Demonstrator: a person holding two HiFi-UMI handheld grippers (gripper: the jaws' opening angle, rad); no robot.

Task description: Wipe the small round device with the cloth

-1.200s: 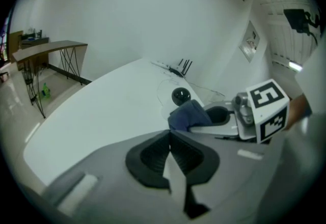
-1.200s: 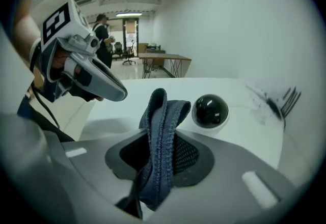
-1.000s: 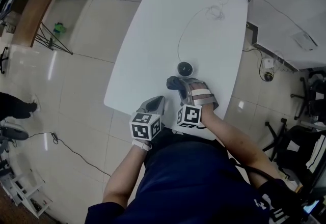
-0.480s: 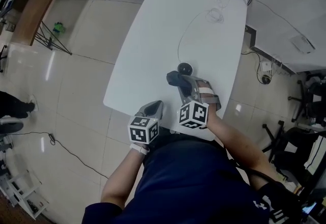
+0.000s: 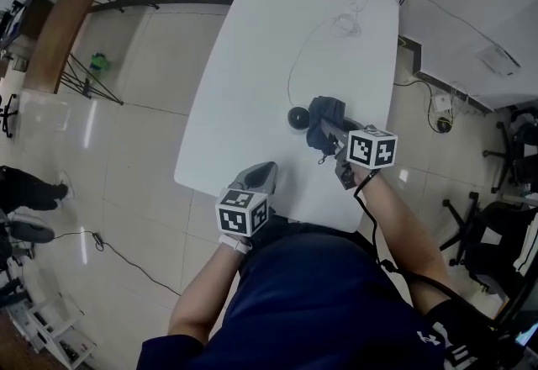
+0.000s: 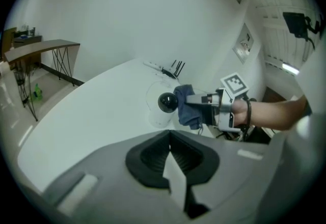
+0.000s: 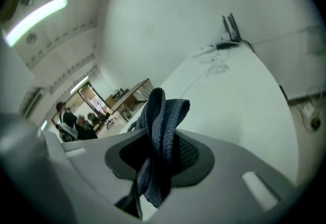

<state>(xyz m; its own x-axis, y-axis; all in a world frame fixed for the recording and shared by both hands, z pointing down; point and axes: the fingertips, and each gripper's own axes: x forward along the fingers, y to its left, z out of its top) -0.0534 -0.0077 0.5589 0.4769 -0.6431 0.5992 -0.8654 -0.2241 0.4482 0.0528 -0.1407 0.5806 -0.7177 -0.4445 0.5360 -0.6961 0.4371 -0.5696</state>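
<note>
Cloth [image 5: 322,118] is now right up against the small round device [image 5: 298,117], on its R side, & looks like it touches the black ball. 1 sec ago the right gripper [image 5: 336,137] held the cloth at the near side of the device, closer to the person. Since then it swung round to the R & rolled over, so its marker cube [image 5: 372,148] shows a new face. The device sits at about the same spot on the white tabletop [image 5: 269,49], w/ its thin cable [image 5: 296,66] running off to the far end.

The right gripper's fingers [image 7: 196,154] are clenched on the cloth. The blue folds stick up from between the 2 pads & hang out below too. Same grip as before, no letting go.

Over at the near edge of the tabletop sits the left gripper [image 5: 256,177], well apart from the device. Its fingers [image 6: 147,157] are pressed together w/ nothing in them. It hardly moved.

What this means, I think: the near side of the ball got its rub, & now the cloth goes at a new side. So the wiping is under way, not done. Next bit prob. needs the cloth dragged round the ball w/o knocking it, since nothing holds the device down.
</note>
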